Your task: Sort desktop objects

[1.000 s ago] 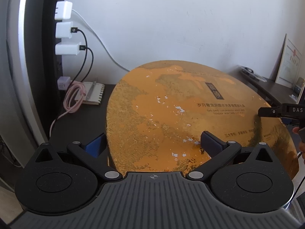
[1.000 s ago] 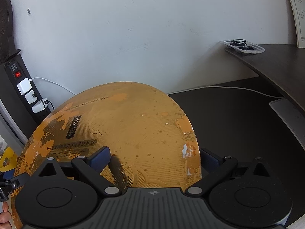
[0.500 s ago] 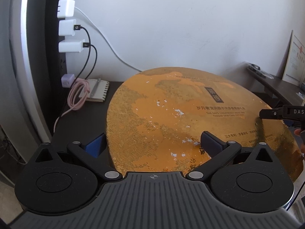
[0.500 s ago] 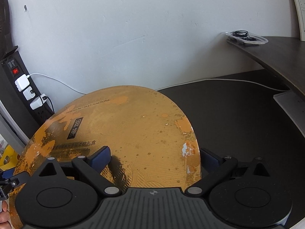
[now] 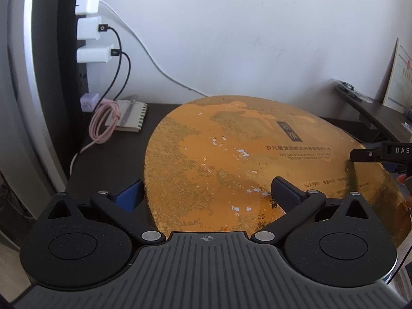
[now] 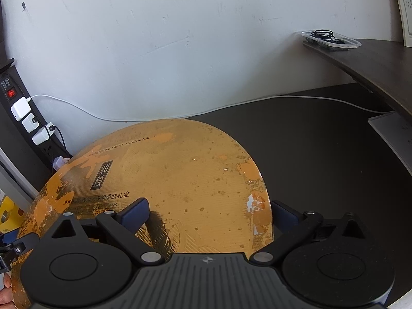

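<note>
**A:** Start at the left. What is around nine o'clock in the left wrist view?

**B:** Three white chargers [image 5: 88,28] sit plugged into a dark power strip [image 5: 69,77] at ten o'clock. Below them a coiled pink cable [image 5: 104,121] lies touching a spiral notebook [image 5: 131,116] on the dark desk [image 5: 116,159].

**A:** And the box?

**B:** The orange box [image 5: 231,154] fills the middle. Its worn lid faces up and has a dark label and printed lines towards two o'clock.

**A:** How does the left claw [image 5: 206,193] stand?

**B:** It is spread wide. Its nine o'clock finger is just outside the box's left edge and its three o'clock finger lies over the lid. I cannot tell whether either finger presses on the box.

**A:** And further right?

**B:** A black arm of the right claw [image 6: 209,211] reaches in over the box's rim at three o'clock.

**A:** What does its own camera show?

**B:** The mirror of the left one. The claw is wide open, with one finger over the lid and the other just past the box's right edge. A clear tray [image 6: 332,40] rests on a shelf [image 6: 373,59] at one o'clock.
</note>
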`<state>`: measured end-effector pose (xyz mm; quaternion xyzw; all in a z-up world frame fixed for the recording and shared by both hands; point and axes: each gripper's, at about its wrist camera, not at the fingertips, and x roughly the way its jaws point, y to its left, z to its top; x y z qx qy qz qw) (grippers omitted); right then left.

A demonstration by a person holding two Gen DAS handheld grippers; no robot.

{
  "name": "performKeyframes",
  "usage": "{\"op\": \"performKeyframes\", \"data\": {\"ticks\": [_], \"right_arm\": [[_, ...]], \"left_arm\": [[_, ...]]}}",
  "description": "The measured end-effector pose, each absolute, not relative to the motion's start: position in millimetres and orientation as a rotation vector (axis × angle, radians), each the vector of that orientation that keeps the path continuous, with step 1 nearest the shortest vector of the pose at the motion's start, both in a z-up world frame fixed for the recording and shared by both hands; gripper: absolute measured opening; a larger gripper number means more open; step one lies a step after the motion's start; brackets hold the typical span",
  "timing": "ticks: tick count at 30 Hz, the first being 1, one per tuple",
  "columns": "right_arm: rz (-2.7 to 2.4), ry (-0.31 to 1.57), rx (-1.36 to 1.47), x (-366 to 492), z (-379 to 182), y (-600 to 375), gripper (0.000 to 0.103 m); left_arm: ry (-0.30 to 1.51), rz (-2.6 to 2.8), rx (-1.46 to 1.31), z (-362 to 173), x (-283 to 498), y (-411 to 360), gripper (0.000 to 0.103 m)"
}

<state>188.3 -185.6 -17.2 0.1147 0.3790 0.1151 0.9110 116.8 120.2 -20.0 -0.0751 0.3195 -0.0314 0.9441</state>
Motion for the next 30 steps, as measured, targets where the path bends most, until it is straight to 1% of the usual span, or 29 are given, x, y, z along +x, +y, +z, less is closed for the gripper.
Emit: {"op": "performKeyframes", "data": {"ticks": [7, 10, 14, 18, 21, 25, 30], "right_arm": [[0.186, 0.699, 0.185, 174.5, -2.5, -191.1, 0.103], [0.198, 0.652, 0.201, 151.6, 13.3, -200.1, 0.103], [0.252, 0.637, 0.186, 111.6, 25.2, -201.4, 0.103], [0.26, 0.633, 0.09, 72.1, 18.8, -192.6, 0.103], [0.221, 0.652, 0.075, 54.4, 5.3, -192.3, 0.103], [0.2, 0.703, 0.091, 48.9, -9.1, -189.0, 0.103], [0.201, 0.711, 0.071, 42.5, -11.3, -178.6, 0.103]], "left_arm": [[0.624, -0.039, -0.143, -18.1, 101.2, 127.3, 0.102], [0.604, 0.015, -0.129, -6.0, 80.3, 129.6, 0.102], [0.655, 0.156, -0.057, 9.4, 54.2, 118.5, 0.102], [0.69, 0.255, 0.036, 13.3, 34.8, 94.5, 0.102], [0.71, 0.277, 0.05, 9.4, 24.6, 83.2, 0.102], [0.733, 0.278, 0.053, 1.3, 18.4, 79.2, 0.102], [0.745, 0.299, 0.039, -4.6, 14.4, 84.5, 0.102]]}}
